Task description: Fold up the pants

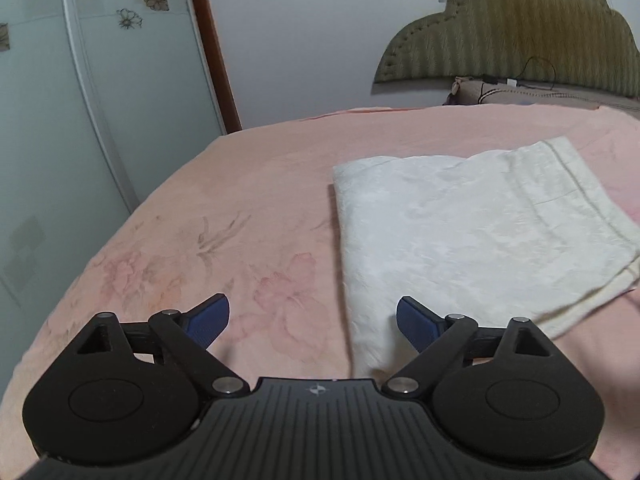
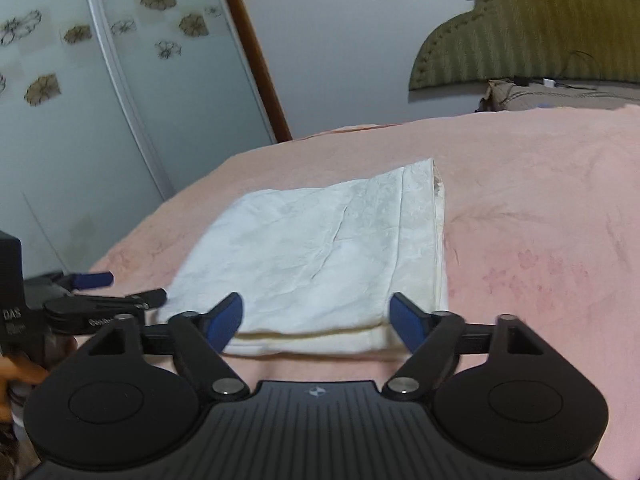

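Observation:
The white pants (image 1: 460, 232) lie folded into a flat rectangle on the pink bedspread (image 1: 240, 208). They also show in the right wrist view (image 2: 320, 256). My left gripper (image 1: 312, 320) is open and empty, hovering over the bed at the pants' near left corner. My right gripper (image 2: 316, 320) is open and empty, just above the near folded edge of the pants. The left gripper (image 2: 96, 292) shows at the left edge of the right wrist view, beside the pants.
The bed's green padded headboard (image 1: 520, 32) and a pillow (image 1: 540, 94) stand at the back right. A frosted sliding door with flower prints (image 1: 100, 80) and a brown door frame (image 1: 216, 52) are to the left, beyond the bed's edge.

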The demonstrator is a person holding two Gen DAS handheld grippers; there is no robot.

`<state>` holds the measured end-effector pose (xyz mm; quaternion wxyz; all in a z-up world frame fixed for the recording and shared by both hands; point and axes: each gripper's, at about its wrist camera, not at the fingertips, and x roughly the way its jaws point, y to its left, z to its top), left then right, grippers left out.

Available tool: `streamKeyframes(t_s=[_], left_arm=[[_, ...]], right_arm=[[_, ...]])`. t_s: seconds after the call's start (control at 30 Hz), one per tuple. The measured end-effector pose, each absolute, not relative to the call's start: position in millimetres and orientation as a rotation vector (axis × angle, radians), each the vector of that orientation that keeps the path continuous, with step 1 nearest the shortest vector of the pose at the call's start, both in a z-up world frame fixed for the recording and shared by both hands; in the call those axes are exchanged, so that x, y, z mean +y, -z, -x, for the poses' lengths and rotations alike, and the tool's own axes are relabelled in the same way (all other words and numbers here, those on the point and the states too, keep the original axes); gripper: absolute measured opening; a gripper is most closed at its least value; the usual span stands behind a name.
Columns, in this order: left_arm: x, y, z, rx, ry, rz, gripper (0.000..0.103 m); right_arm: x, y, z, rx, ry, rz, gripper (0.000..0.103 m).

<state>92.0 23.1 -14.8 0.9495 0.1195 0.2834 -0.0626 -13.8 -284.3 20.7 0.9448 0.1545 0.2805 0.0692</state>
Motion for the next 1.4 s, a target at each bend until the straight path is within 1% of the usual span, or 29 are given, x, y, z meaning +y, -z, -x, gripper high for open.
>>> streamKeyframes(t_s=[0.07,0.3,0.4,0.5,0.6,0.7,1.03,1.23,1.4], left_arm=[[21,15,-83,0.590,0.134,-0.226,0.094],[20,15,-59,0.619,0.128,-0.190,0.096],[22,14,-51,0.634,0.140,-0.162,0.097],[26,14,-44,0.646,0.151,-0.140,0.098],[26,18,-41,0.655,0.156,-0.135,0.099],[26,25,-38,0.670,0.156,-0.127,0.099],[17,49,-37,0.684,0.158,-0.141,0.099],[10,56,-34,0.657,0.147,-0.167,0.103],[12,58,-33,0.650,0.146,-0.152,0.103]], right_arm=[[-276,-20,21,0.608,-0.116,-0.319,0.090],[-249,-22,47,0.682,-0.074,-0.250,0.090],[-237,-28,54,0.705,-0.059,-0.184,0.094],[-220,-33,63,0.681,-0.059,-0.090,0.097],[-214,-33,66,0.642,-0.108,-0.119,0.103],[-215,-24,58,0.653,-0.082,-0.177,0.103],[-211,1,46,0.692,0.040,-0.121,0.103],[-213,27,33,0.768,0.092,-0.087,0.103],[-209,32,39,0.726,0.113,-0.072,0.103]])
